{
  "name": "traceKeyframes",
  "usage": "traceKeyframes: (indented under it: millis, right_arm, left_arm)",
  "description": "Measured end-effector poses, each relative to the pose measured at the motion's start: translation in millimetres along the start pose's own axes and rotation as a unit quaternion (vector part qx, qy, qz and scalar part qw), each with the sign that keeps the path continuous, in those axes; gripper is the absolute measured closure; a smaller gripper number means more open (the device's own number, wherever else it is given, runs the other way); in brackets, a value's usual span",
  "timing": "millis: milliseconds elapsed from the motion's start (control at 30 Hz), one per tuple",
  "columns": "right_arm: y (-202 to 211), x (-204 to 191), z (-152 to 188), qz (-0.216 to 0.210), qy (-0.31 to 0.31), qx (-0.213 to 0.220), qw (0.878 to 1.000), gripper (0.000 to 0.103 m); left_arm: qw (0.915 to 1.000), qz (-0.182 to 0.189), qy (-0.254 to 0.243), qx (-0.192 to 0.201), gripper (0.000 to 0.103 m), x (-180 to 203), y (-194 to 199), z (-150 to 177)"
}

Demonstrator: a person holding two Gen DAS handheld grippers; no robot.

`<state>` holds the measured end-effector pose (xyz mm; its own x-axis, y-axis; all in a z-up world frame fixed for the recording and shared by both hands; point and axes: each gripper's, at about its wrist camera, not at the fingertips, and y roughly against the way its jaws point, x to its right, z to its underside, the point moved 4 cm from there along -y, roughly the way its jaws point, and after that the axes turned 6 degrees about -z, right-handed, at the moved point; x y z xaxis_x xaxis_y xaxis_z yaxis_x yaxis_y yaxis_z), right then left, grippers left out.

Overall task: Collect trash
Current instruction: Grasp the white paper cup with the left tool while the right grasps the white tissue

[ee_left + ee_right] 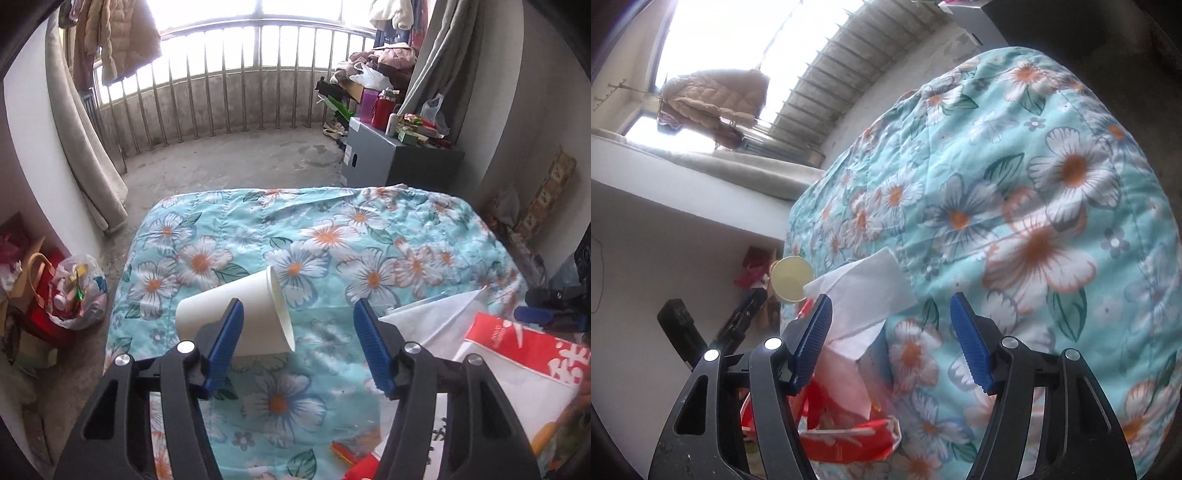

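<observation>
step: grab paper cup [236,314] | left tongs [298,325] agape, right tongs [891,321] agape near tissue [864,291] | tip: shift left, straddle cup wall, squeeze softly

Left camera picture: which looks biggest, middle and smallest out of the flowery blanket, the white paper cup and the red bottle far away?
1. flowery blanket
2. white paper cup
3. red bottle, though it sits far back, so its true size against the cup is unsure.

Floral quilt-covered bed [369,236], white paper cup [236,314] on its side, white tissue [439,325], red-and-white packet [517,347]
</observation>
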<state>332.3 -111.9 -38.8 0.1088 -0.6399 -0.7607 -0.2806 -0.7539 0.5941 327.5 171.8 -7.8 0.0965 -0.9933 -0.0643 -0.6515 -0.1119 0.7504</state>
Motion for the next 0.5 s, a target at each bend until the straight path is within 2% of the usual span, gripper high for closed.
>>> traceKeyframes:
  millis: [100, 267, 500]
  right_arm:
    - [-15, 7, -11, 0.011, -0.003, -0.009, 1.0, 0.041]
    - [-32, 15, -19, 0.007, -0.011, -0.021, 1.0, 0.047]
    - [-41, 21, -26, -0.001, -0.014, -0.025, 1.0, 0.059]
  left_arm:
    - [0.9995, -0.023, -0.018, -0.008, 0.057, 0, -13, 2]
    - [0.9991, -0.039, -0.011, -0.014, 0.078, -11, -23, 0]
    - [0.9994, -0.024, 0.015, -0.02, 0.088, -27, -20, -2]
